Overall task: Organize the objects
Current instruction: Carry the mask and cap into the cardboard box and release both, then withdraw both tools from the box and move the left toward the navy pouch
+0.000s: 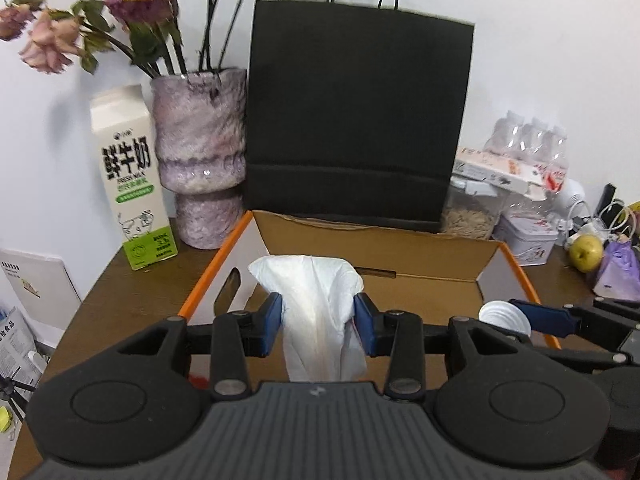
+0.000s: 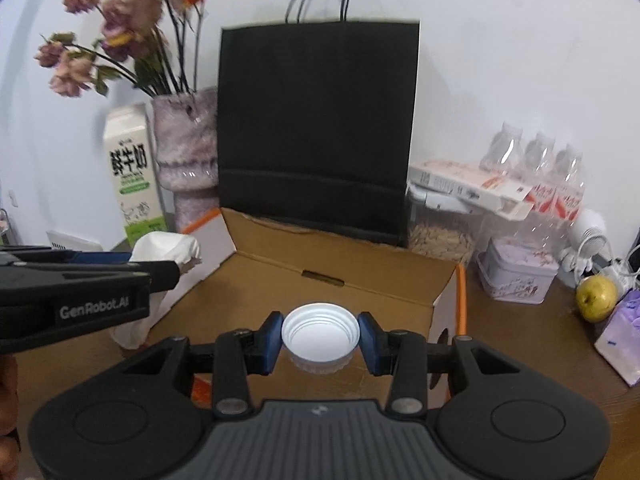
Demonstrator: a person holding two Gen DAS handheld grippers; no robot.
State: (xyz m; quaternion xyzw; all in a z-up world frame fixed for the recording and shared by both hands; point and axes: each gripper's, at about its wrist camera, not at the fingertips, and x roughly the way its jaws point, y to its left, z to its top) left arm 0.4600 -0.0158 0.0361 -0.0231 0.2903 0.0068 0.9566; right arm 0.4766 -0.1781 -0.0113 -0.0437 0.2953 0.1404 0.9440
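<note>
My left gripper [image 1: 318,318] is shut on a crumpled white tissue [image 1: 316,300] and holds it over the open cardboard box [image 1: 400,252] with orange edges. My right gripper [image 2: 320,336] is shut on a white screw cap [image 2: 319,333], open side up, above the box floor [image 2: 280,276]. In the left wrist view the cap [image 1: 503,317] and the right gripper's blue pad show at the right. In the right wrist view the left gripper's body and the tissue [image 2: 166,250] show at the left, over the box's left wall.
Behind the box stand a black paper bag [image 1: 356,120], a purple vase of dried flowers [image 1: 200,152] and a milk carton [image 1: 130,176]. At the right lie a packet of bottles [image 2: 536,176], a seed jar [image 2: 440,236], a tin [image 2: 516,276], a yellow-green apple [image 2: 596,294] and a purple tissue pack [image 2: 624,336].
</note>
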